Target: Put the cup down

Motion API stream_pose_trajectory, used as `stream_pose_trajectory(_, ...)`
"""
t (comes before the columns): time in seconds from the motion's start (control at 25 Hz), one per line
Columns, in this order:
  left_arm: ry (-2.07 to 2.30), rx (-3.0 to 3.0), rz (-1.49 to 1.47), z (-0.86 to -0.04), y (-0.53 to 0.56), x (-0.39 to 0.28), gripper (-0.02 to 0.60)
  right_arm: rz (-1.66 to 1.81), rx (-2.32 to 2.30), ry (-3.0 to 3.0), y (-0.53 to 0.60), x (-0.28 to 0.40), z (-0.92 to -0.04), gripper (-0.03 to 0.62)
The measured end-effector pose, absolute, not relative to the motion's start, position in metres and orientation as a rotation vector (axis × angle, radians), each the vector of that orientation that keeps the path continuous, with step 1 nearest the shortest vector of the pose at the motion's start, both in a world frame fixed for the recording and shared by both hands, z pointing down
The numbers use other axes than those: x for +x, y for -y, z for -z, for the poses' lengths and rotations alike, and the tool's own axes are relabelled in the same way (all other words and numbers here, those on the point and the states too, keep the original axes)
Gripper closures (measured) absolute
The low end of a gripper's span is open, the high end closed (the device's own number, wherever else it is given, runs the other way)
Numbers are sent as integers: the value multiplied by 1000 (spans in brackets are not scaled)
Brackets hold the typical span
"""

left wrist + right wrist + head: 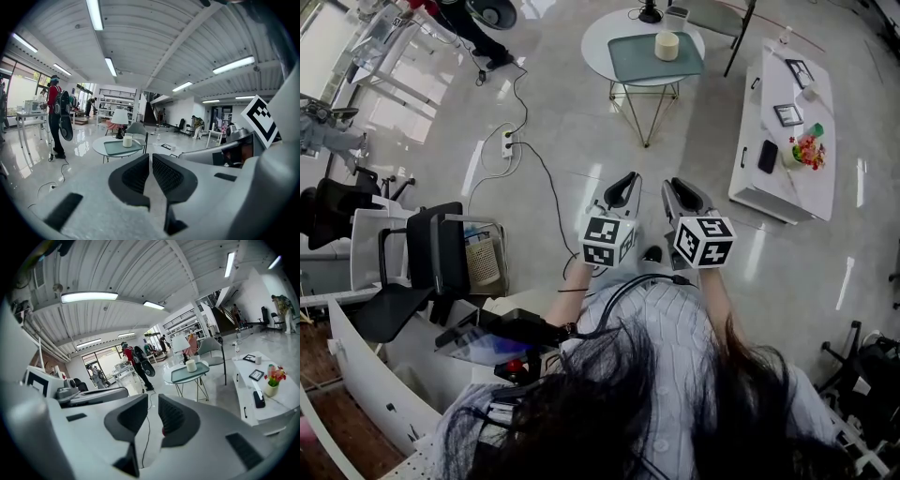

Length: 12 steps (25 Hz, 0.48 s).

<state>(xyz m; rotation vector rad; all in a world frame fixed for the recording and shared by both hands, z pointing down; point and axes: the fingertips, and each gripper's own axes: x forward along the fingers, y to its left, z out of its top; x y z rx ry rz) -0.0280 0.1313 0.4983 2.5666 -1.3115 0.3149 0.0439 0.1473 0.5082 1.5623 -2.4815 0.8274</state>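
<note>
A cream cup [667, 45] stands on a grey-green tray [628, 61] on a round white table [595, 39], far ahead of both grippers. The cup [127, 141] shows small in the left gripper view and again, as the cup [191, 365], in the right gripper view. My left gripper [623, 185] and right gripper [680, 192] are held side by side in front of the person's chest, above the floor. The left gripper [150, 159] has its jaws together with nothing between them. The right gripper [153, 401] is shut and empty too.
A long low white table [773, 192] at the right carries a flower pot [806, 148], a phone [768, 156] and picture frames. A cable and power strip [508, 145] lie on the glossy floor. A black chair [422, 253] and desks stand at the left. A person with a backpack [56, 117] stands far off.
</note>
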Motion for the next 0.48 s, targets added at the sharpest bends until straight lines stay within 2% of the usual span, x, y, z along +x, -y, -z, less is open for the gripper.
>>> stream_pose_trajectory(0.48,1296,2575,-322,-502,-139,-26,551,-815,1566,2472,-155,44,-511,508)
